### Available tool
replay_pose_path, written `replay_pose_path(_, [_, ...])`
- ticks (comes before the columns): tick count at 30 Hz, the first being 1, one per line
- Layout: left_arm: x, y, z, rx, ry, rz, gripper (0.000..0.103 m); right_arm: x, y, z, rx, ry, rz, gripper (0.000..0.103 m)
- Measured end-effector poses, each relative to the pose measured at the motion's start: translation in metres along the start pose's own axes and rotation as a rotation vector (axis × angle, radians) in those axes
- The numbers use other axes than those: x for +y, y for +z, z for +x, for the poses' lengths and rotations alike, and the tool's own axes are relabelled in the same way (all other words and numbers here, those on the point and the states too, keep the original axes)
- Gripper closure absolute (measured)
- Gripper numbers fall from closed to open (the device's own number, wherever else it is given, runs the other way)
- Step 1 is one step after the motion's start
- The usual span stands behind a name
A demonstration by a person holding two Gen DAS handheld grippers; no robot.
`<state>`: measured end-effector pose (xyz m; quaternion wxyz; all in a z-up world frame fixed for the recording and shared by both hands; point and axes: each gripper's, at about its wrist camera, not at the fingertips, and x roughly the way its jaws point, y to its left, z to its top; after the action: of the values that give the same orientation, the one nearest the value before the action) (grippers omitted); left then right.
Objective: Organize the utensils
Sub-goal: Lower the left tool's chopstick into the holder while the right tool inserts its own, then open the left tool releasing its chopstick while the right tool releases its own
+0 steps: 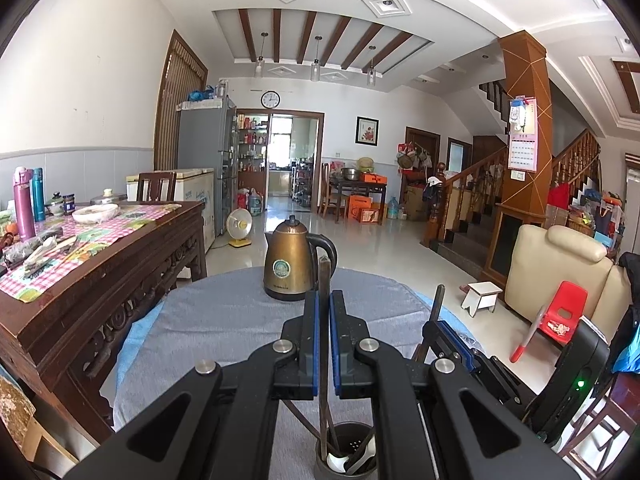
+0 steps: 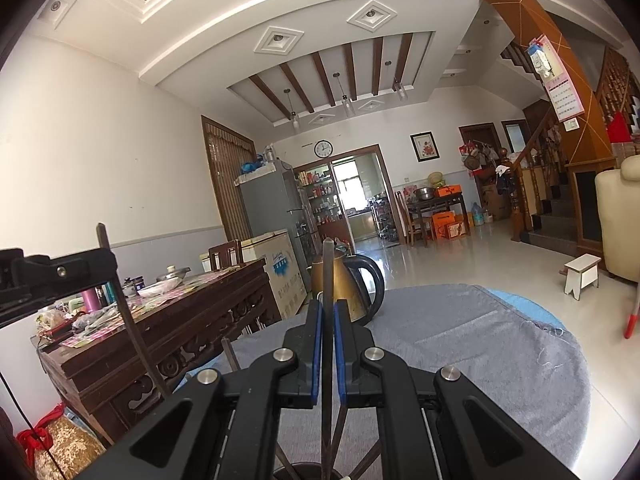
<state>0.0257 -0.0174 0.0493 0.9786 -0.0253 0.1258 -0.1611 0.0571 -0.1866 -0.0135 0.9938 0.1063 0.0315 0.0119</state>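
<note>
My left gripper point(image 1: 324, 300) is shut on a dark chopstick point(image 1: 323, 344) that stands upright, its lower end inside a dark round utensil holder point(image 1: 346, 454). The holder also contains a white spoon point(image 1: 336, 460) and other dark sticks. My right gripper point(image 2: 327, 310) is shut on another dark chopstick point(image 2: 327, 344), also upright, its lower end over the holder's rim point(image 2: 304, 472). The right gripper shows in the left wrist view point(image 1: 444, 328) close on the right. The left gripper with its chopstick shows in the right wrist view point(image 2: 60, 272) on the left.
A brass kettle point(image 1: 294, 262) stands at the far side of the round table with the grey cloth point(image 1: 224, 320). A carved wooden table point(image 1: 92, 264) with bottles and dishes is on the left. A cream sofa point(image 1: 560, 276) and red chair point(image 1: 564, 312) stand right.
</note>
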Motion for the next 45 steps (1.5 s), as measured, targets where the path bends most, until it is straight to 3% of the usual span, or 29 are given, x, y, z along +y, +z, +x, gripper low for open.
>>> replay_pose_path(30, [0.015,-0.028,0.027,0.144,-0.048,-0.066,0.098,0.007,-0.017,-0.013,0.088,0.074,-0.037,0.096])
replay_pose_path(45, [0.013,-0.057,0.028,0.240,-0.062,-0.055,0.098,-0.004,-0.031,-0.026,0.136,0.054,-0.052,0.096])
